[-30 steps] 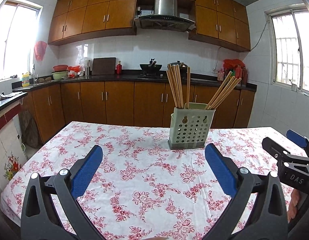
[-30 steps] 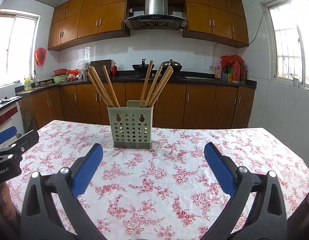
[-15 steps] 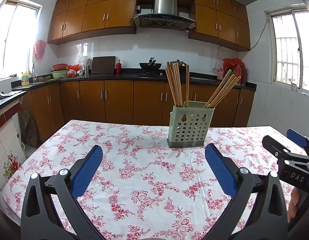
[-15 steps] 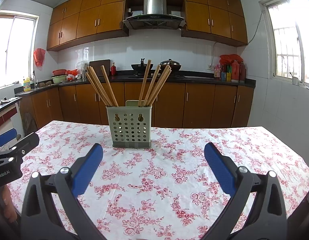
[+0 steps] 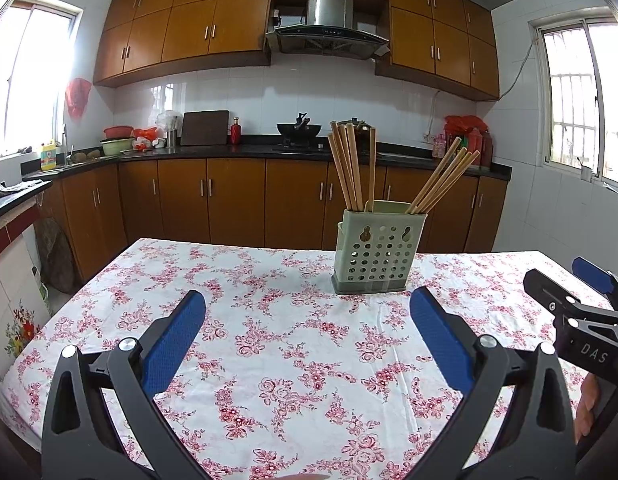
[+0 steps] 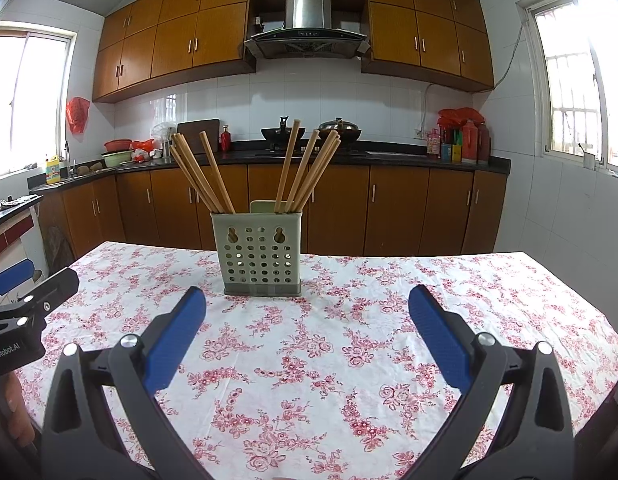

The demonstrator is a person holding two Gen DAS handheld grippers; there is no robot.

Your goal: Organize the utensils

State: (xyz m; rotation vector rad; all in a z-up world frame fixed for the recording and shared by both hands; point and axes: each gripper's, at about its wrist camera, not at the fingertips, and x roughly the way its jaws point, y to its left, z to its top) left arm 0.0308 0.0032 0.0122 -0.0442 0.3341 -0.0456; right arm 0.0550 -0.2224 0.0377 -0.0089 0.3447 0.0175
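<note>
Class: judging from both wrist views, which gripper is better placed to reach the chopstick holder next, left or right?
Right, probably. The holder sits nearly centred ahead of the open right gripper; for the open left gripper it stands off to the right.

White letters reading "DAS" stood on the black body of the right gripper (image 5: 589, 300). The left gripper (image 6: 17, 300) bore "GenRobot.AI" on its black housing.
</note>
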